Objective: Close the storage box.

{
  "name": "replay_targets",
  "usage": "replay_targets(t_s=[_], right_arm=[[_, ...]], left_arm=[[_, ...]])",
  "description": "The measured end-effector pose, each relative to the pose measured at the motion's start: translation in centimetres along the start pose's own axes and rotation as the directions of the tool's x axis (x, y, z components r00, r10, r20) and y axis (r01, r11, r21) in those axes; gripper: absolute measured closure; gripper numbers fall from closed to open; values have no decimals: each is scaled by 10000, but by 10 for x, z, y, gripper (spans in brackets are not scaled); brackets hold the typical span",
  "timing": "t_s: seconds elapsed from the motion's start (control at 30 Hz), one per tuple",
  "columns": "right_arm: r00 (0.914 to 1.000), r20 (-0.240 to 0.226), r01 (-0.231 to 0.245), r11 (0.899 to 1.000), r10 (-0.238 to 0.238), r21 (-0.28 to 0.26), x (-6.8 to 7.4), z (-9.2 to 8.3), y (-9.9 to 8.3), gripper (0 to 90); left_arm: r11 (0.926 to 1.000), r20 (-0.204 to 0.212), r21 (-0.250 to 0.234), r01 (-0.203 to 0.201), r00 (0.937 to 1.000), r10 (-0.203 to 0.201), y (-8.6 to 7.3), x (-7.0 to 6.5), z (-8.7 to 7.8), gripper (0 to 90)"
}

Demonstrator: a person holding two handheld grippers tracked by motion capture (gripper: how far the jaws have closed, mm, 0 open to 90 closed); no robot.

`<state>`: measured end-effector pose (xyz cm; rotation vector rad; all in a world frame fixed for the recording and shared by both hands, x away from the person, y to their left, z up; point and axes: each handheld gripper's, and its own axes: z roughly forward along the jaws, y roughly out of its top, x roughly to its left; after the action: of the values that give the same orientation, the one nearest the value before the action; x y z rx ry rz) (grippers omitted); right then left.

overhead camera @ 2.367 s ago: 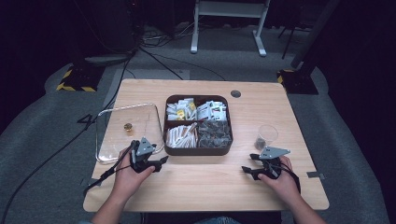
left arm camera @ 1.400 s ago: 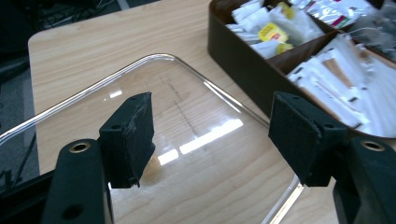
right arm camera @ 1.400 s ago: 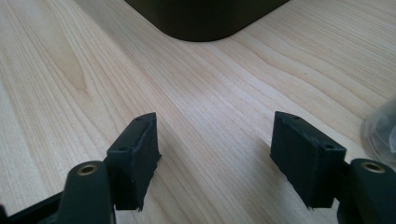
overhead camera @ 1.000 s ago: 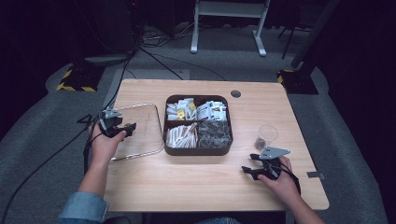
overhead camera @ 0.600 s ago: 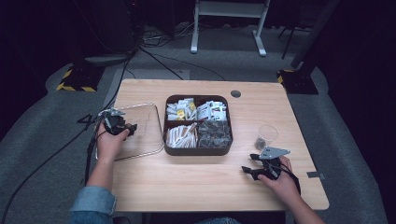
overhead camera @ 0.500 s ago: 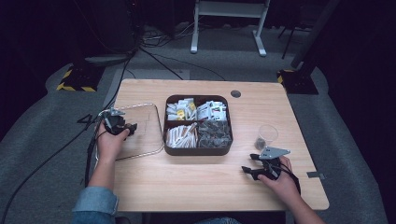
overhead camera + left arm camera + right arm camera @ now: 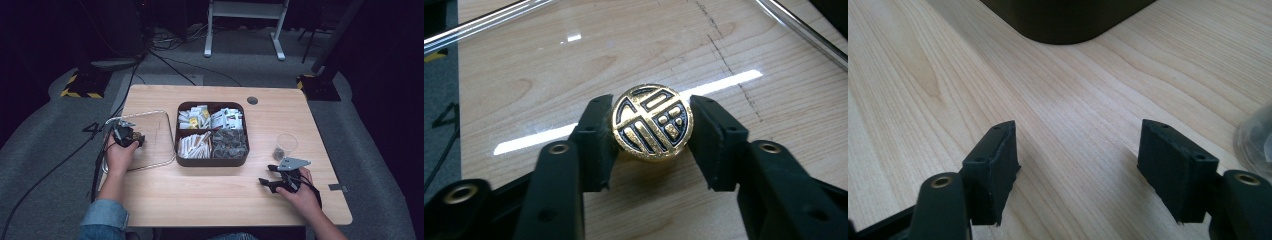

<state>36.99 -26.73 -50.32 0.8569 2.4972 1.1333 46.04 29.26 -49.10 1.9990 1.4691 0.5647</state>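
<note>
Left tongs point(image 7: 651, 131), just closing, pinch a gold coin point(image 7: 652, 122) inside the glass tray point(image 7: 167, 136), away from its rims. Right tongs point(image 7: 1078, 165) stand spread over bare surface point(image 7: 1073, 100).

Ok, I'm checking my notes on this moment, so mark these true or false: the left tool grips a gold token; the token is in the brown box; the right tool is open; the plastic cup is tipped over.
The left tool grips a gold token: true.
The token is in the brown box: false, it sits in the clear tray.
The right tool is open: true.
The plastic cup is tipped over: false, it stands upright.
</note>
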Motion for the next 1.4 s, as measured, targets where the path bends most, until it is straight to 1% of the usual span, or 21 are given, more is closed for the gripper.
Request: replay_targets(t_s=[0.13,0.27,0.3,0.4,0.47,0.53,0.57,0.6,0.7,0.77,0.87,1.0,1.1,1.17,1.23,1.27,1.3,1.4], right_arm=[[10000,-2,4,10000,-4,6,0,0,0,324],[10000,14,0,10000,0,4,0,0,0,325],[10000,25,-4,10000,4,-3,0,0,0,325],[10000,26,-6,10000,6,-2,0,0,0,325],[10000,27,-7,10000,7,-2,0,0,0,325],[10000,41,-11,10000,11,-3,0,0,0,324],[10000,57,-22,10000,22,-5,1,0,0,324],[10000,67,-29,10000,29,-4,1,0,0,324],[10000,78,-49,10000,49,-4,1,0,0,324],[10000,83,-50,10000,50,-4,1,0,0,324],[10000,84,-52,10000,52,-6,1,0,0,324],[9999,86,-52,10000,52,-4,1,0,0,324],[9999,86,-53,10000,53,-5,1,0,0,324],[9999,85,-55,10000,55,-5,1,0,0,324],[9999,83,-56,10000,56,-5,1,0,0,324],[9999,85,-54,10000,54,-5,1,0,0,324],[9999,85,-54,10000,54,-5,1,0,0,324],[10000,82,-56,10000,56,-5,1,0,0,324]], left_arm=[[9997,38,-49,-242,9997,242,0,0,0,580],[9996,41,-29,-282,9996,282,0,0,0,583],[9994,14,-10,-336,9994,336,0,0,-1,583],[9994,53,96,-334,9994,333,1,1,-2,583],[9991,-89,106,-403,9991,404,1,0,-6,583],[9982,-225,102,-585,9980,587,3,0,-12,584],[9985,-251,21,-541,9982,542,4,0,-15,584],[9989,-191,-101,-457,9988,455,5,1,-18,584],[9995,119,-311,-108,9999,112,7,5,-26,584],[9993,310,-385,26,9995,-14,9,7,-32,584],[9985,443,-545,104,9990,-80,11,8,-41,584],[9956,448,-917,170,9989,-129,13,10,-52,584],[9921,382,-1247,135,9992,-88,16,8,-62,584],[9897,430,-1421,147,9990,-87,19,7,-68,584],[9883,423,-1523,60,9991,4,23,4,-76,584],[9863,407,-1648,44,9992,24,24,3,-79,584],[9846,480,-1747,74,9988,10,26,2,-82,584],[9851,654,-1715,124,9979,-11,30,-1,-88,584]])
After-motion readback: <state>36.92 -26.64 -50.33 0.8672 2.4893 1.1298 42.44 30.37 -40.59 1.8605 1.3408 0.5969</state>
